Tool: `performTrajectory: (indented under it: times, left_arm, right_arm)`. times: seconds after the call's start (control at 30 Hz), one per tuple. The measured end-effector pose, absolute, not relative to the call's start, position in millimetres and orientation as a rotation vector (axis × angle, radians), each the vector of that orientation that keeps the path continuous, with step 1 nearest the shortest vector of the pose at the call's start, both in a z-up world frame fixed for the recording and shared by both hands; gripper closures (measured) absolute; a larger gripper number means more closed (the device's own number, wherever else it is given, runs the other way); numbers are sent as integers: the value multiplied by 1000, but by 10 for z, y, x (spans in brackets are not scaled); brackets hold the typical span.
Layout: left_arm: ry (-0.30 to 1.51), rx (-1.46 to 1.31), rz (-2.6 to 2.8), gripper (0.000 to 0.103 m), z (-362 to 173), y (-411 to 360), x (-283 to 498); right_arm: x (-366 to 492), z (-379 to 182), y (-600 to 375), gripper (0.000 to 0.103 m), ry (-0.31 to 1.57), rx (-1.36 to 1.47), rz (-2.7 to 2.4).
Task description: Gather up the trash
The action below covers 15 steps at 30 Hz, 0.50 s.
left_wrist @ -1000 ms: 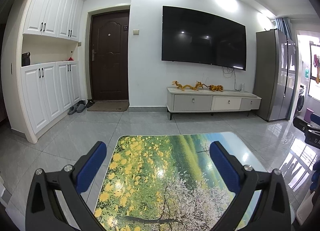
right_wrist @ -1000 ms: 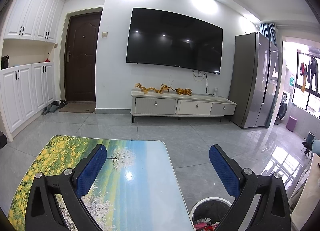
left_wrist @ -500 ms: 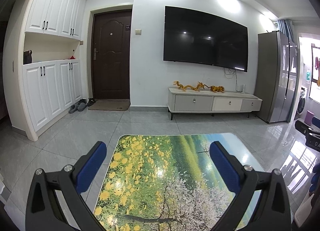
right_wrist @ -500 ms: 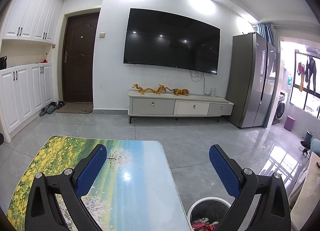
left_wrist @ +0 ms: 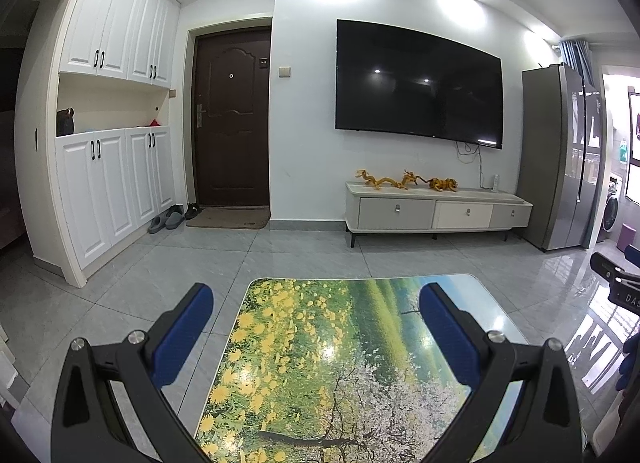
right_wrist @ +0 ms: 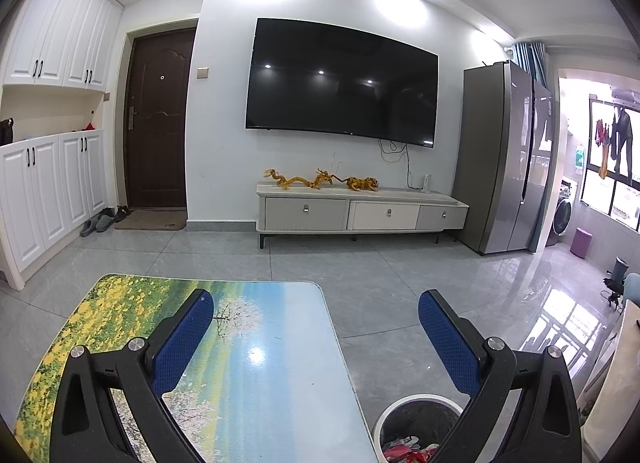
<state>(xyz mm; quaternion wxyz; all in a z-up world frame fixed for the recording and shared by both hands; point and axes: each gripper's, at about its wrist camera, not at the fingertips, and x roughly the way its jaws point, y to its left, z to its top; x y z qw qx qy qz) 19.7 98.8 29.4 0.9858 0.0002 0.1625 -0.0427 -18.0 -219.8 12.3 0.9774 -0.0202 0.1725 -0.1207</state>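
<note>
A big black television [right_wrist: 342, 81] hangs on the white wall. Just below it stands a low pale cabinet [right_wrist: 360, 213] carrying golden figurines [right_wrist: 320, 179]. Left of the television is a dark brown door [right_wrist: 158, 121], then white cupboards [left_wrist: 108, 135]. Right of it stands a grey refrigerator [right_wrist: 504, 155]. Glossy grey floor tiles [right_wrist: 380, 271] mirror a bright window [right_wrist: 612, 151].

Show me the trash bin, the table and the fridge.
trash bin [right_wrist: 416, 403]: right wrist view, on its white rim.
table [right_wrist: 260, 375]: right wrist view, on the bare blue top.
fridge [right_wrist: 500, 167]: right wrist view, on its door.
</note>
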Motion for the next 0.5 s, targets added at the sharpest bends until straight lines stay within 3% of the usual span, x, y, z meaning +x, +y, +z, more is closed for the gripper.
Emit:
performTrajectory:
  times: [0.5]
  left_arm:
    - [330, -20, -83, 0, 297, 887, 203]
  right_arm:
    - [-200, 116, -2259, 0, 339, -75, -259]
